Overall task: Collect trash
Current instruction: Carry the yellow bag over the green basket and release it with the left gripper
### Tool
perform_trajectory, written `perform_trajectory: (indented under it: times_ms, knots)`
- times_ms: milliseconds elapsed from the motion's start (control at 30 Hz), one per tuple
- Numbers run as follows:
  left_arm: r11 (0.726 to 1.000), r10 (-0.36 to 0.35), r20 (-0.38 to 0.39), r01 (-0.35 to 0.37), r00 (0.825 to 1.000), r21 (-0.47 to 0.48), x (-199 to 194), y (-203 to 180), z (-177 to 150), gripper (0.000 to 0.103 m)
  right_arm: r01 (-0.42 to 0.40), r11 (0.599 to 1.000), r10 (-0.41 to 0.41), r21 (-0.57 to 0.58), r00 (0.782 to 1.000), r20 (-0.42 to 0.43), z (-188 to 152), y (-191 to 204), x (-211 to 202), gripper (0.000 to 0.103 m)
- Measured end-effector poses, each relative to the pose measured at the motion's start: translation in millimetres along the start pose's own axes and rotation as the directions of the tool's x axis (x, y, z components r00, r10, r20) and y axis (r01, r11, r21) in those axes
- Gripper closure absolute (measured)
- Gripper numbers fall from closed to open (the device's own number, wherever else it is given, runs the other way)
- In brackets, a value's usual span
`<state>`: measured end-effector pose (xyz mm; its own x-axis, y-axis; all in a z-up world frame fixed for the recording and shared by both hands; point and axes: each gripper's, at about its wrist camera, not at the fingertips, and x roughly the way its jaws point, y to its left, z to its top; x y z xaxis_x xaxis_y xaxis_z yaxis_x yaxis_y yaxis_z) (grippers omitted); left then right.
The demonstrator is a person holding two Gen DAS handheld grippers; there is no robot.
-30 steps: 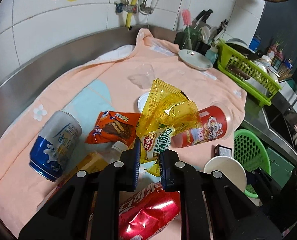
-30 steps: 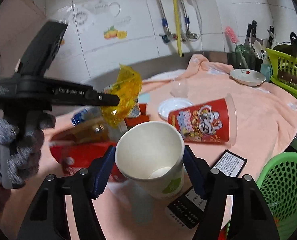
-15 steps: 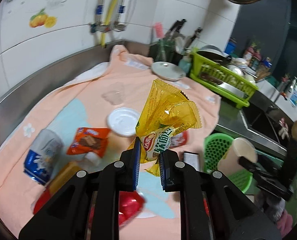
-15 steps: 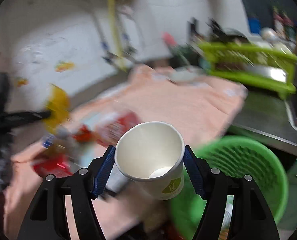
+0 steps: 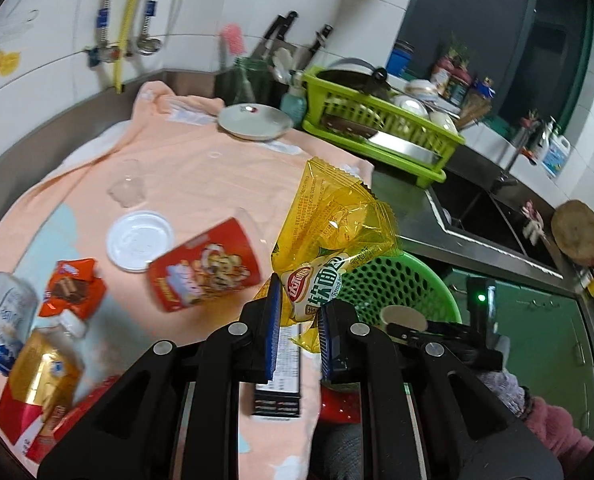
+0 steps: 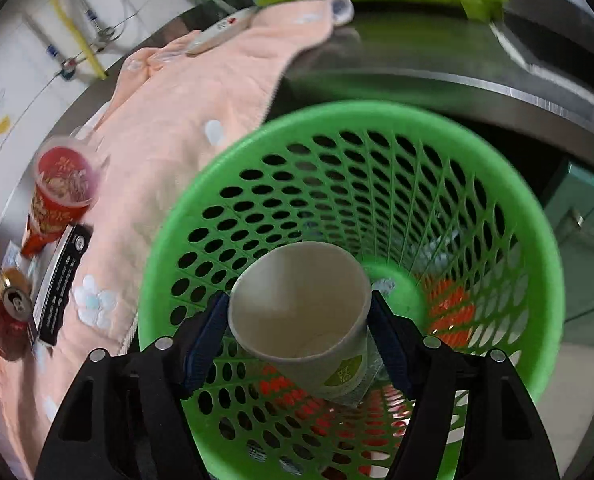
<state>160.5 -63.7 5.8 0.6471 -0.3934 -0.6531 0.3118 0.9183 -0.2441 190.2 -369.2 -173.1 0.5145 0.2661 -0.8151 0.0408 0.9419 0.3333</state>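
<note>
We were in a small tiled kitchen with a steel counter [image 5: 29,136] mostly covered by a peach towel [image 5: 201,176], and a lime dish rack [image 5: 381,136] sat at the back next to the sink [image 5: 477,208]. From the left wrist view, our left gripper [image 5: 297,320] was pinched tight on the bottom of a yellow snack wrapper [image 5: 329,232], which stuck up in the air above the towel's edge. Plenty of trash lay on the towel: a red snack cup [image 5: 205,272] on its side, a white lid [image 5: 139,240], an orange wrapper [image 5: 73,288], a blue-and-white can [image 5: 5,328] and a black box [image 5: 281,376]. The green basket [image 5: 397,280] sat just past the towel, and we could see the right gripper over it there. From the right wrist view, which was a bit blurry, our right gripper [image 6: 299,316] was clamped on a white paper cup [image 6: 301,300], one pad on each side, held right over the mouth of the green basket [image 6: 537,240]. Some orange and clear stuff was already at the bottom. Off to the left, the red snack cup [image 6: 61,196], the black box [image 6: 63,276] and a red can [image 6: 11,320] were on the towel [image 6: 185,112].
</note>
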Motion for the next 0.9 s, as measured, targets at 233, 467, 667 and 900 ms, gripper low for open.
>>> perform_trajectory:
  times_ms: [233,467,667,900]
  knots:
    - [0.999,-0.025,-0.043,0.027,0.999,0.041,20.5,-21.5,-4.6,0.087,-0.049,0.997,0.050,0.061,0.999,-0.012,0.4,-8.8,5.6,0.031]
    - [0.995,-0.054,-0.070,0.059,0.996,0.075,34.4,-41.5,-7.0,0.087,-0.077,0.994,0.075,0.074,0.997,0.033,0.4,-10.6,-11.2,0.027]
    - [0.989,-0.089,-0.134,0.103,0.987,0.103,62.0,-67.4,-12.6,0.087,-0.077,0.996,0.070,0.054,0.990,0.119,-4.8,-15.2,-52.8,0.027]
    - [0.983,-0.105,-0.227,0.135,0.968,0.122,112.2,-98.8,-22.8,0.087,-0.007,1.000,0.001,0.020,0.967,0.254,-16.6,-26.5,-107.6,0.024]
